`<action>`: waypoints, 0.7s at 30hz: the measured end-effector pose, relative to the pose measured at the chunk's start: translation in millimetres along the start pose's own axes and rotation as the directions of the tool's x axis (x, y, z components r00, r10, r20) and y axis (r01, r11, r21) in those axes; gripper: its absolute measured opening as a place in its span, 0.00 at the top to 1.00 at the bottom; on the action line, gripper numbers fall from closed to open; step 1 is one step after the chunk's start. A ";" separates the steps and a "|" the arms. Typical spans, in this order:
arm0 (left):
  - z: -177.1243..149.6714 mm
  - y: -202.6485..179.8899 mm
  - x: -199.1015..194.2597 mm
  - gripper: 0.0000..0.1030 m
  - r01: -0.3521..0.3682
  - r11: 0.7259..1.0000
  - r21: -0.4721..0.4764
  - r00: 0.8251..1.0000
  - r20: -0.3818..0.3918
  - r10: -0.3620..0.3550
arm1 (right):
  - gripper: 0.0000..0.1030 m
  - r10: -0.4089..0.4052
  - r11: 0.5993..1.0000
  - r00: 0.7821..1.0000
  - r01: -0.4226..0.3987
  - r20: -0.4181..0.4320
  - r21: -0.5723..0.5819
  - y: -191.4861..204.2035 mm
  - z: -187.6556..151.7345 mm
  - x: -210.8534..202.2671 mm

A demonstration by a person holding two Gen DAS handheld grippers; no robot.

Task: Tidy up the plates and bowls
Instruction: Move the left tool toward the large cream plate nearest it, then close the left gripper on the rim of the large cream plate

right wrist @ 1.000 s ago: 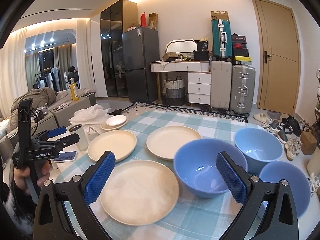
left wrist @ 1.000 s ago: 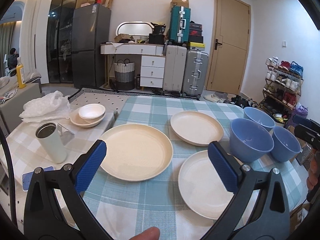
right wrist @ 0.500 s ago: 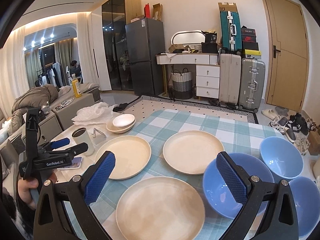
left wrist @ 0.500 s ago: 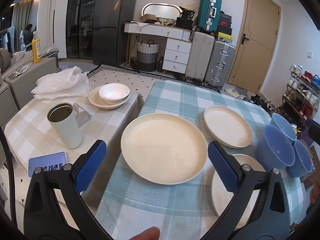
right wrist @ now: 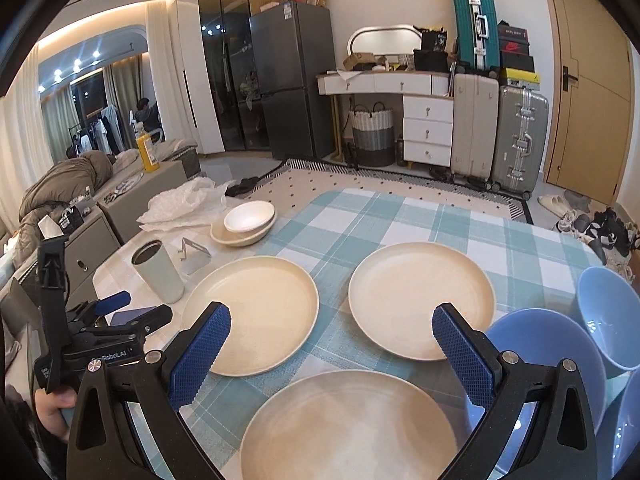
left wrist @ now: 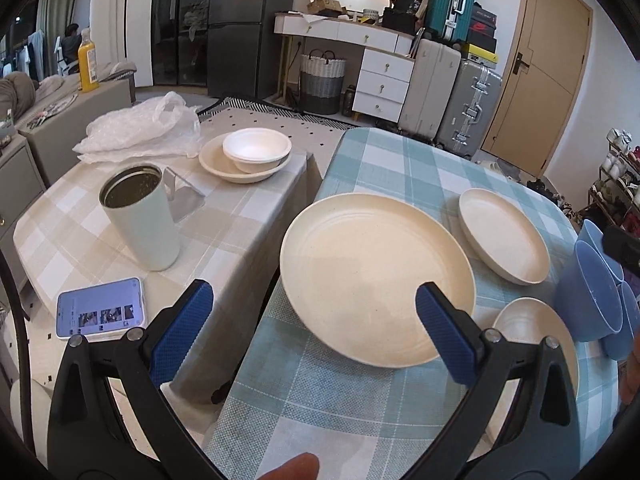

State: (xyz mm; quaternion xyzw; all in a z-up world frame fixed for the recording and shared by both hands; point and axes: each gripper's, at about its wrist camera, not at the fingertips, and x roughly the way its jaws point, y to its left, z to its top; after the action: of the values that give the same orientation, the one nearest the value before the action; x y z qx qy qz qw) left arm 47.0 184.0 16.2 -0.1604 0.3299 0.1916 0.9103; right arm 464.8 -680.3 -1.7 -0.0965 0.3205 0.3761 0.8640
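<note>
Three cream plates lie on the blue-checked table: a large left plate [left wrist: 376, 276] [right wrist: 252, 312], a far plate [left wrist: 502, 234] [right wrist: 420, 304] and a near plate [left wrist: 528, 332] [right wrist: 348, 428]. Three blue bowls [left wrist: 588, 292] [right wrist: 552, 360] cluster at the right edge. My left gripper [left wrist: 312, 334] hangs open over the table's left edge, its right pad over the large plate's near rim. My right gripper [right wrist: 332, 354] stands open above the near plate, empty. The right wrist view also shows the left gripper [right wrist: 140, 308] at the left, held by a hand.
A lower side table [left wrist: 240, 220] adjoins on the left, carrying a white bowl [left wrist: 256, 150] nested in a cream dish, a pale tumbler [left wrist: 140, 216], a phone [left wrist: 100, 308], a small metal stand [left wrist: 184, 196] and a plastic bag [left wrist: 136, 124]. Suitcases, drawers and a fridge stand behind.
Both grippers have shifted left. The left one now frames the gap between the two tables and the large plate. The right one frames the plates where a blue bowl sat between its fingers.
</note>
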 end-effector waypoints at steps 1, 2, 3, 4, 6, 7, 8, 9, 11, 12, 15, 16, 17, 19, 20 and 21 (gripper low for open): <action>-1.3 3.4 6.4 0.02 -0.012 1.000 -0.005 1.000 -0.007 0.012 | 0.00 -0.003 1.000 1.000 0.003 -0.015 0.000 1.3 0.7 8.7; -1.8 4.7 10.2 0.02 -0.025 1.000 -0.007 1.000 -0.011 0.025 | 0.00 -0.004 1.000 0.999 0.004 -0.035 -0.002 2.9 0.1 18.7; -2.2 7.3 16.6 0.02 -0.039 0.999 -0.009 0.999 -0.017 0.038 | 0.00 -0.006 1.000 0.999 0.006 -0.051 -0.006 5.1 -0.4 26.8; -3.3 9.8 23.0 0.02 -0.047 0.999 -0.014 0.998 -0.029 0.047 | 0.00 -0.009 1.000 0.998 0.008 -0.063 -0.011 6.8 -0.2 34.2; -4.4 12.7 33.1 0.02 -0.055 0.998 -0.020 0.997 -0.047 0.054 | 0.00 -0.020 1.000 0.995 0.017 -0.094 -0.025 12.3 -2.8 51.3; -5.8 15.2 40.3 0.02 -0.054 0.998 -0.025 0.997 -0.057 0.053 | 0.00 -0.021 0.999 0.994 0.018 -0.104 -0.030 13.6 -4.3 56.7; -6.4 16.4 41.3 0.02 -0.055 0.998 -0.025 0.997 -0.063 0.054 | 0.00 -0.021 0.999 0.993 0.017 -0.115 -0.034 15.8 -6.2 62.8; -7.9 17.4 45.4 0.02 -0.059 0.998 -0.024 0.996 -0.070 0.057 | 0.00 -0.021 0.999 0.991 0.016 -0.131 -0.037 17.9 -8.1 71.0; -10.8 18.4 52.9 0.02 -0.069 0.997 -0.020 0.994 -0.085 0.067 | 0.00 -0.019 0.999 0.989 0.014 -0.149 -0.038 20.9 -11.2 82.2; -11.7 19.6 57.4 0.02 -0.073 0.997 -0.021 0.993 -0.092 0.071 | 0.00 -0.021 0.999 0.987 0.014 -0.162 -0.041 22.4 -12.6 88.9; -13.9 22.4 66.5 0.02 -0.081 0.996 -0.026 0.991 -0.112 0.078 | 0.00 -0.026 0.999 0.981 0.017 -0.190 -0.049 25.9 -16.7 105.6; -15.0 23.9 69.8 0.02 -0.081 0.996 -0.028 0.990 -0.121 0.077 | 0.00 -0.027 0.999 0.979 0.017 -0.201 -0.051 27.9 -18.1 110.1; -16.1 25.3 72.2 0.02 -0.081 0.996 -0.030 0.989 -0.128 0.077 | 0.00 -0.028 0.998 0.977 0.017 -0.213 -0.056 29.1 -20.0 116.4; -16.5 28.9 78.9 0.02 -0.083 0.996 -0.038 0.986 -0.147 0.076 | 0.00 -0.029 0.998 0.971 0.015 -0.236 -0.062 30.5 -22.6 123.7; -16.7 31.4 81.4 0.02 -0.084 0.996 -0.042 0.985 -0.153 0.076 | 0.00 -0.031 0.998 0.968 0.015 -0.250 -0.065 32.5 -23.4 128.2; -17.3 32.9 80.1 0.02 -0.086 0.995 -0.043 0.984 -0.158 0.078 | 0.00 -0.034 0.997 0.965 0.016 -0.260 -0.070 33.3 -24.9 132.8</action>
State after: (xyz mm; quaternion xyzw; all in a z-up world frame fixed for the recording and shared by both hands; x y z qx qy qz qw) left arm 79.5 225.0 -54.9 -0.1840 0.4017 0.2239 0.8687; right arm 497.0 -589.1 -101.7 -0.1782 0.4176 0.3596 0.8152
